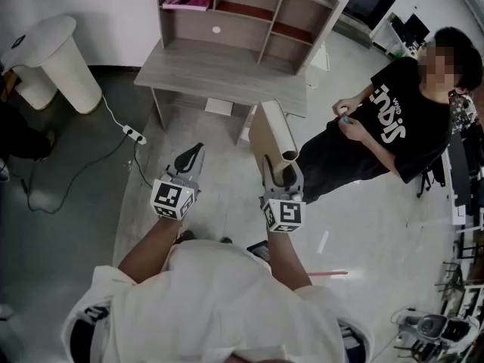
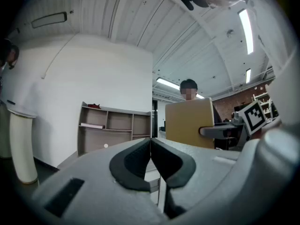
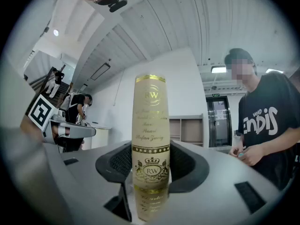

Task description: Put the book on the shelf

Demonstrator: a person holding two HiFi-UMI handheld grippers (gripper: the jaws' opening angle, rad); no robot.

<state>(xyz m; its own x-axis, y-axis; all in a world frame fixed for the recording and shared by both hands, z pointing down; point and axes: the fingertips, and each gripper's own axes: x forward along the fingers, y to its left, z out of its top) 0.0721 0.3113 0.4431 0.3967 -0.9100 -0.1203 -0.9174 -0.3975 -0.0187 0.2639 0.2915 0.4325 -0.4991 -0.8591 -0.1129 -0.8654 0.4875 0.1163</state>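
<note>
**Head view.** The right gripper (image 1: 281,174) was clamped on the lower end of the book (image 1: 271,138). The book stood upright, tan cover facing left and pale spine toward the camera, above the floor in front of the desk (image 1: 227,74). The left gripper (image 1: 190,157) was level with it, just beside it and apart from the book. The shelf (image 1: 249,10) sat on the desk, with a pink book (image 1: 187,1) lying flat in its top left compartment. A bystander (image 1: 393,119) in a black T-shirt stood to the right.

**Left gripper view.** The jaws were pressed together with nothing between them. The tan cover showed beyond them on the right, and the shelf on the left.

**Right gripper view.** Both pads pressed the cream, gold-lettered spine, which rose upright between them.
</note>
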